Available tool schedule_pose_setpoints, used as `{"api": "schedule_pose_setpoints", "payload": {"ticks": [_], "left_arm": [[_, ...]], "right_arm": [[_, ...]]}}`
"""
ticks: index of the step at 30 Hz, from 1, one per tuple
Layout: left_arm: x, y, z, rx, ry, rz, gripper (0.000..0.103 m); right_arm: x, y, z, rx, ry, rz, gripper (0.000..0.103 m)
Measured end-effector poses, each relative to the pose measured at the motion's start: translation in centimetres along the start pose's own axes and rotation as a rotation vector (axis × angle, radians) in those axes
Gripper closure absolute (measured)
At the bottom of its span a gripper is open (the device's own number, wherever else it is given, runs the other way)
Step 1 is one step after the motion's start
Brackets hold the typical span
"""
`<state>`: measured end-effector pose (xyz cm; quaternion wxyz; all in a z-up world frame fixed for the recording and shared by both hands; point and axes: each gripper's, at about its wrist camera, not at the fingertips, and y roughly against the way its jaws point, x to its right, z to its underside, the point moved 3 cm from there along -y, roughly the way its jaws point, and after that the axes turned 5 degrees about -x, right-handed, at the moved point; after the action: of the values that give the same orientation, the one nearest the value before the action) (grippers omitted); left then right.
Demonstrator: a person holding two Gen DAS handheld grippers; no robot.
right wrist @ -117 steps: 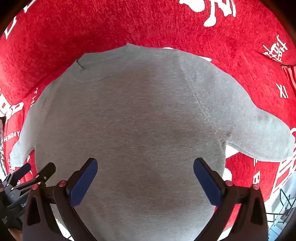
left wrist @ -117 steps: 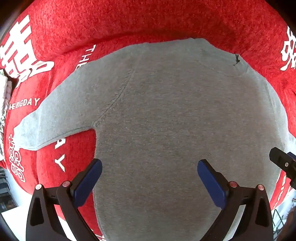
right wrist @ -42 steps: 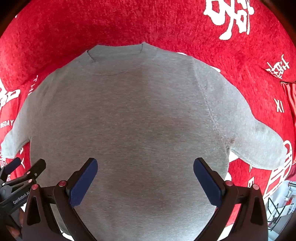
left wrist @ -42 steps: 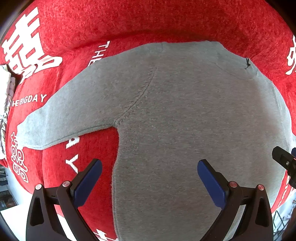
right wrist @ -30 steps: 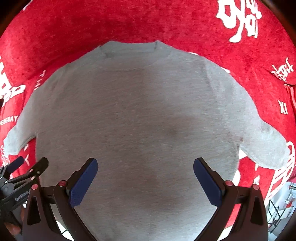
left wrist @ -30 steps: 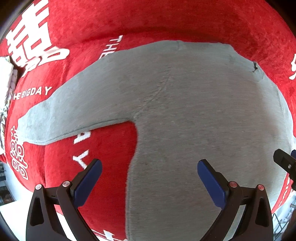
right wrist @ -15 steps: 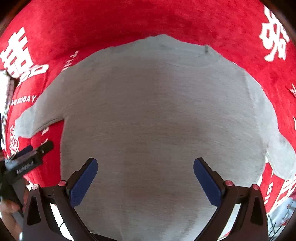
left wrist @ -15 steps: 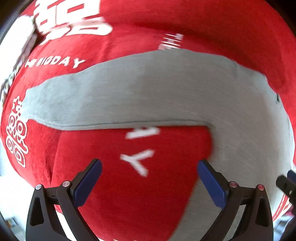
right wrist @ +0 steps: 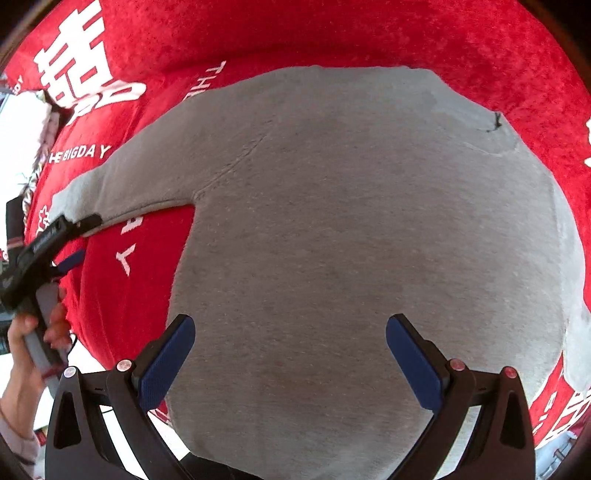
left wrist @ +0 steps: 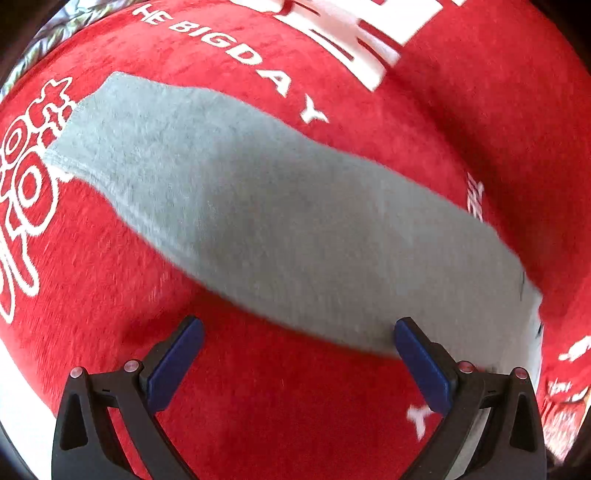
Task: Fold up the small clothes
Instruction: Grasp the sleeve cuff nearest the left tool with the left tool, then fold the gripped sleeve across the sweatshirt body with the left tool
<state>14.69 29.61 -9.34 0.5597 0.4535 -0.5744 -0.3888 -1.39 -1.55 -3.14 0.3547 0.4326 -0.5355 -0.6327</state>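
A small grey long-sleeved sweater (right wrist: 351,240) lies flat on a red cloth (right wrist: 332,33), neck away from me. Its left sleeve (left wrist: 258,221) fills the left wrist view, cuff at the upper left. My left gripper (left wrist: 295,358) is open and empty, hovering just before the sleeve's near edge. It also shows in the right wrist view (right wrist: 70,240), close to the sleeve cuff. My right gripper (right wrist: 290,354) is open and empty above the lower body of the sweater.
The red cloth carries white lettering (left wrist: 236,48) and large white characters (right wrist: 85,66). Its edge and a white surface show at the left (right wrist: 22,129). A silvery fringe (left wrist: 48,33) lies at the far left.
My left gripper has swung left from the sweater's body to the left sleeve. My right gripper has shifted left over the body. Both stayed open.
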Motion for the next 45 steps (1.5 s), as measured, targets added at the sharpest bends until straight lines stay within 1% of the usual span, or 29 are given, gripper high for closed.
{"api": "schedule_pose_setpoints", "payload": {"ticks": [2,5,6,7,8,9,10,11,12,13,14,17,22,26,28,29,32,34,35,37,39,40,41,43,44,45], "left_arm": [[0.0,-0.4,-0.7,0.002,0.016,0.025,0.0],[-0.1,-0.7,-1.9,0.019,0.068,0.076,0.0],[-0.2,-0.7,-2.3,0.029,0.081,0.079,0.001],[-0.4,-0.5,-2.5,0.045,0.096,0.071,0.005],[-0.5,-0.4,-2.7,0.051,0.104,0.066,0.021],[-0.7,-0.5,-2.8,0.048,0.109,0.065,0.044],[-0.8,-0.5,-2.9,0.044,0.109,0.069,0.053],[-0.9,-0.3,-3.1,0.054,0.1,0.072,0.067],[-0.9,-0.1,-3.2,0.058,0.087,0.085,0.086],[-0.7,-0.1,-3.4,0.055,0.072,0.109,0.092],[-0.6,0.2,-3.5,0.054,0.058,0.129,0.092],[0.5,1.3,-3.9,0.078,0.002,0.119,0.092],[3.1,3.4,-4.4,0.12,-0.074,0.127,0.092],[6.6,5.3,-4.4,0.164,-0.179,0.139,0.092],[9.4,6.6,-3.8,0.195,-0.258,0.159,0.092],[10.3,7.0,-3.6,0.203,-0.286,0.168,0.092],[15.7,8.3,-1.5,0.22,-0.422,0.213,0.092],[20.0,8.1,0.5,0.207,-0.504,0.251,0.092],[21.3,8.1,1.3,0.201,-0.531,0.265,0.092],[25.5,7.8,3.9,0.181,-0.606,0.293,0.092],[29.7,6.6,6.8,0.143,-0.68,0.31,0.092],[30.9,5.8,8.0,0.124,-0.706,0.317,0.092],[33.2,4.6,9.9,0.089,-0.746,0.322,0.092],[36.4,2.5,13.0,0.043,-0.809,0.307,0.092],[37.0,1.6,14.0,0.027,-0.83,0.298,0.092],[38.5,0.0,15.7,-0.001,-0.866,0.268,0.092]], "right_arm": [[-0.2,-0.1,-0.4,-0.001,0.002,0.0,0.0],[-0.1,0.0,-0.3,0.003,0.001,0.004,0.0],[0.0,0.0,-0.3,0.001,0.0,0.009,0.0],[0.0,0.0,-0.2,0.0,0.0,0.02,0.0],[0.1,0.2,-0.1,0.001,0.002,0.03,0.0],[0.0,0.2,-0.1,0.003,0.008,0.05,0.0],[-0.1,0.3,-0.1,0.006,0.017,0.072,0.0],[-0.2,0.4,-0.1,0.012,0.029,0.101,0.0],[-0.2,0.5,-0.1,0.018,0.04,0.13,0.0],[-0.3,0.6,-0.1,0.022,0.047,0.147,0.0],[-0.2,0.7,0.0,0.025,0.051,0.162,0.0],[0.1,1.1,0.1,0.026,0.037,0.179,0.0],[1.1,2.0,0.5,0.045,0.017,0.185,0.0],[2.1,2.4,0.8,0.058,-0.006,0.168,0.0],[3.0,2.8,1.0,0.068,-0.02,0.159,0.0],[3.4,2.9,1.1,0.07,-0.025,0.155,0.0],[5.0,3.5,1.5,0.09,-0.044,0.142,0.0],[6.1,3.9,1.7,0.103,-0.059,0.137,0.0],[7.0,4.2,1.9,0.109,-0.074,0.133,0.0],[8.8,4.7,2.3,0.116,-0.11,0.124,0.0],[11.0,5.1,2.7,0.124,-0.15,0.119,0.0],[12.1,5.3,3.1,0.128,-0.168,0.119,0.0],[13.2,5.6,3.4,0.132,-0.189,0.119,0.0],[15.9,5.8,4.2,0.136,-0.234,0.119,0.0],[16.8,5.7,4.5,0.134,-0.251,0.118,0.0],[18.1,5.6,4.9,0.13,-0.273,0.117,0.0]]}}
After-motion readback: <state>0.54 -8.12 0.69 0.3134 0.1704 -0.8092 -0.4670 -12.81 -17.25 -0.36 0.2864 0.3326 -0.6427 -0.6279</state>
